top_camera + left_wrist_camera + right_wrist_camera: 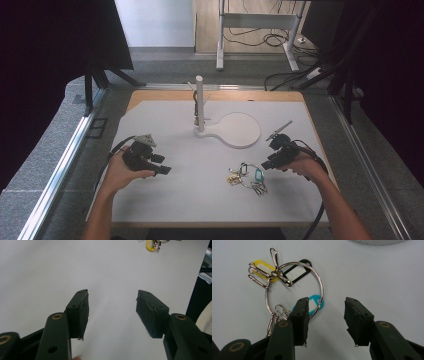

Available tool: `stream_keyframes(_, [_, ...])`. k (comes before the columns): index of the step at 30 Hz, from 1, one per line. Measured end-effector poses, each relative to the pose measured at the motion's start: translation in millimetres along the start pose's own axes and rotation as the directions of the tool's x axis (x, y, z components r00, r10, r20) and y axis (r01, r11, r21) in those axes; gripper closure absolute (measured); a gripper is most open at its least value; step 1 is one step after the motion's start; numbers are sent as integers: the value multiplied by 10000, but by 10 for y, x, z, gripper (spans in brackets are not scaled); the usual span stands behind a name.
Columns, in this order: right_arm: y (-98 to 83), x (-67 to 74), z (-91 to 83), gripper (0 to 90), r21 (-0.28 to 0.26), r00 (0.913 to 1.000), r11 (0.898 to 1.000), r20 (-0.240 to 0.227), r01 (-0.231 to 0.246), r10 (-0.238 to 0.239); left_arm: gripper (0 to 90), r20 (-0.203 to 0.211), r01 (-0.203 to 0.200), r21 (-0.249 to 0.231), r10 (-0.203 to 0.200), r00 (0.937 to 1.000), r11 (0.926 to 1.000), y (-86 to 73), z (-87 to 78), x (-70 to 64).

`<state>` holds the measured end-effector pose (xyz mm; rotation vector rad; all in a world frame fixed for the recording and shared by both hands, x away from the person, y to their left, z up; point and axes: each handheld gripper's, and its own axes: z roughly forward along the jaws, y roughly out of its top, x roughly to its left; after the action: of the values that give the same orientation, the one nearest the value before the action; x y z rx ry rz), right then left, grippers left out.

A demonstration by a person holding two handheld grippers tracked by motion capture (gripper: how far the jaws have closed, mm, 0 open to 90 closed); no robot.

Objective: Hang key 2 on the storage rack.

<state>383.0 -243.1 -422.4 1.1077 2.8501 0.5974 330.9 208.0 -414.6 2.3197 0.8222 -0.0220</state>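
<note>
High view: key ring [247, 176] lies on the white board, in front of the stand [200, 105]. Right gripper [266, 164] just beside it; left gripper [166, 170] well apart.

Left gripper view: jaws agape, empty.

Right gripper view: jaws part-open, nothing between; ring [294, 287] ahead-left, blue tag [315, 303] nearest.

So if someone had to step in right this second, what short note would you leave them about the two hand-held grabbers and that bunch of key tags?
Left gripper: open, holding nothing, resting over the bare white table.
Right gripper: jaws apart, nothing clamped, poised just beside the large metal ring of coloured key tags.
The ring lies flat on the table, in front of the white stand with an upright post.
Done: approach only.
Left: grasp the ring; hanging it on the stand is probably next.
</note>
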Motion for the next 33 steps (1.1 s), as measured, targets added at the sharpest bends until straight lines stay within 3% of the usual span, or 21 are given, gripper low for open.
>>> stream_keyframes(8, [231,7,196,599,1037,9987,9934,-232,482,-461,442,63,-54,59,54,10000,10000,5,30,-8])
stream_keyframes(14, [366,42,317,657,1544,9966,9846,-96,822,-817,441,82,-21,119,20,10000,9999,9,65,-24])
stream_keyframes(27, [436,92,514,740,2614,9935,9590,22,1096,-1141,441,131,-80,220,77,9999,9997,10,83,-30])
stream_keyframes(33, [473,91,545,824,2596,9982,9640,17,578,-604,441,127,-91,237,88,9999,9997,5,88,-40])
